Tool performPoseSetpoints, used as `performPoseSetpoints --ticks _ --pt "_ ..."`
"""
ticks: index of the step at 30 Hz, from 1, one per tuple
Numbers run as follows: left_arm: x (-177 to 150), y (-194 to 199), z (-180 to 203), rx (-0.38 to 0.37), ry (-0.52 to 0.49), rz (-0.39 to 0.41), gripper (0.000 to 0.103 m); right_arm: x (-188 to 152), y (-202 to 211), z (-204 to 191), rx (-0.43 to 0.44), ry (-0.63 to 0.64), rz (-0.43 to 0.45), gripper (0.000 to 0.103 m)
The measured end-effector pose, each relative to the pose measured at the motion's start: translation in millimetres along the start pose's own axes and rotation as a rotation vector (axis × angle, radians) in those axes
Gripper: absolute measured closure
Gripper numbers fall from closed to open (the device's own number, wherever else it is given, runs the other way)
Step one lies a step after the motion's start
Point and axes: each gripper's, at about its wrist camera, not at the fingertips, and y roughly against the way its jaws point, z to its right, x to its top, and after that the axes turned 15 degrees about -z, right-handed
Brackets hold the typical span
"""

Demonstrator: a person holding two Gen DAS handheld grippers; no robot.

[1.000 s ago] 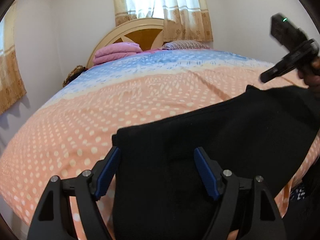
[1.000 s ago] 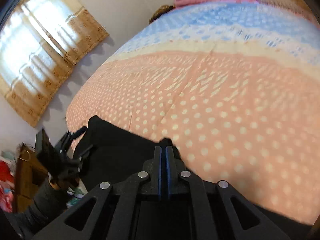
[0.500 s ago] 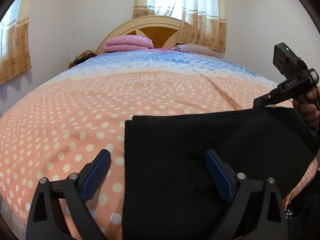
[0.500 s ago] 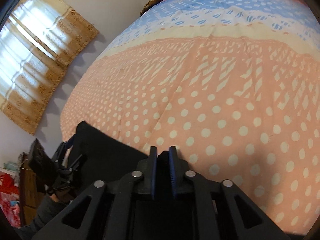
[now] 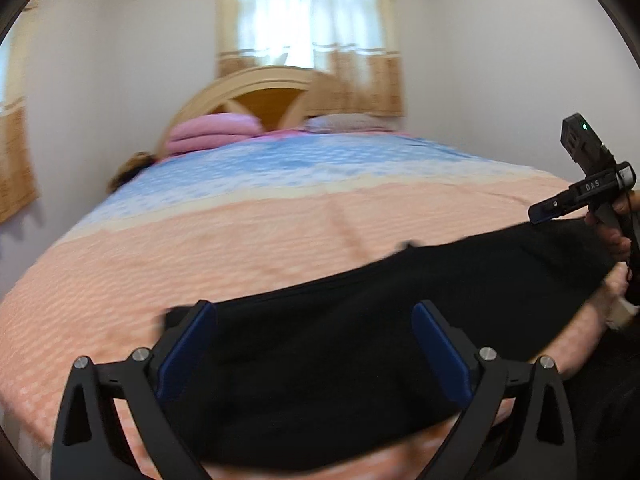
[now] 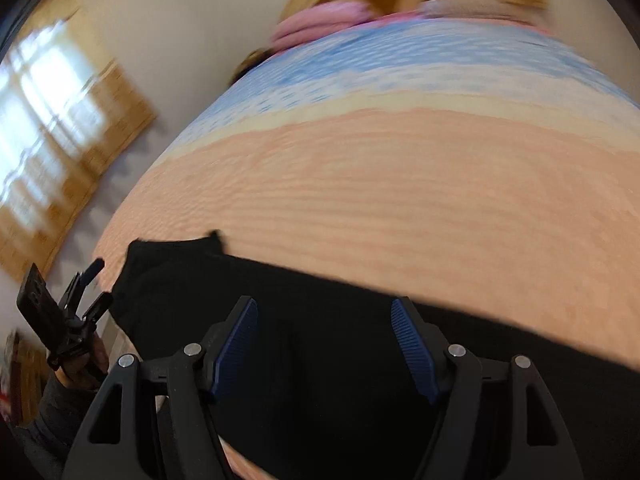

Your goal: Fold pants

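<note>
I have just let go of the black pants (image 5: 360, 344), so I judge the step in hand to be the release after laying a fold flat on the bed (image 5: 240, 240). My left hand-held gripper (image 5: 316, 344) stands wide, its blue pads (image 5: 186, 348) apart with only loose cloth showing between and beyond them, nothing pinched; its jaws have just been opening the last bit. My right hand-held gripper (image 6: 326, 340) has just been opening too, and it now stands clearly parted over the dark fabric (image 6: 360, 360), gripping nothing. The pants lie as a long dark band across the near edge of the bed, running in the left wrist view from about 7 o'clock to 3 o'clock, where the right hand-held gripper (image 5: 560, 206) hovers at their far end. In the right wrist view the band's other end, with a small tip sticking up, sits near 9 o'clock, just beside the left hand-held gripper (image 6: 90, 284). Both views are smeared, so I cannot tell how neat the edges lie. The next move, as I judge it, calls for picking one end of the band with both hand-held grippers and carrying it over onto the other end, keeping the layers square so they don't slide on the bedspread. As for containers, I see none; only a pink folded blanket (image 5: 212, 132) rests by the headboard (image 5: 272, 88) at 12 o'clock.
</note>
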Motion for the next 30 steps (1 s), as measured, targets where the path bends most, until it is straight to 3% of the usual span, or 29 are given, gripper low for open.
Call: performPoseSetpoints --ticks 3,6,8,12,14,19,25,27,30 --pt "14.7 -11.3 36.7 -0.092 -0.048 0.001 0.002 -51.8 61.7 55.0 -0.040 -0.143 0.103 0.035" --pt "27.0 -19.6 80.2 -0.182 -0.119 0.003 0.002 -101.2 113.6 95.8 -0.103 -0.271 0.196 0.047" --pt "34.1 -23.6 111.7 -0.231 -0.184 0.002 0.002 -131.3 141.9 117.7 -0.164 -0.349 0.246 0.060" --pt "39.3 -26.9 168.0 -0.315 -0.315 -0.019 0.002 -188.2 188.1 158.2 -0.218 -0.509 0.340 0.060" --pt "39.1 -27.8 186.2 -0.321 -0.362 -0.025 0.002 -207.4 200.5 176.2 -0.233 -0.576 0.364 0.060" --pt "29.3 -42.4 208.3 -0.334 -0.420 -0.085 0.002 -228.7 211.1 211.6 -0.224 -0.685 0.398 0.060" --pt "24.2 -65.3 199.1 -0.356 -0.366 -0.170 0.002 -237.4 197.9 229.2 -0.229 -0.716 0.411 0.060" --pt "23.7 -62.8 196.8 -0.373 -0.361 -0.166 0.001 -235.1 197.7 230.5 -0.245 -0.704 0.421 0.066" --pt "23.2 -62.5 200.6 -0.363 -0.376 -0.171 0.001 -229.8 196.3 236.8 -0.255 -0.698 0.420 0.085"
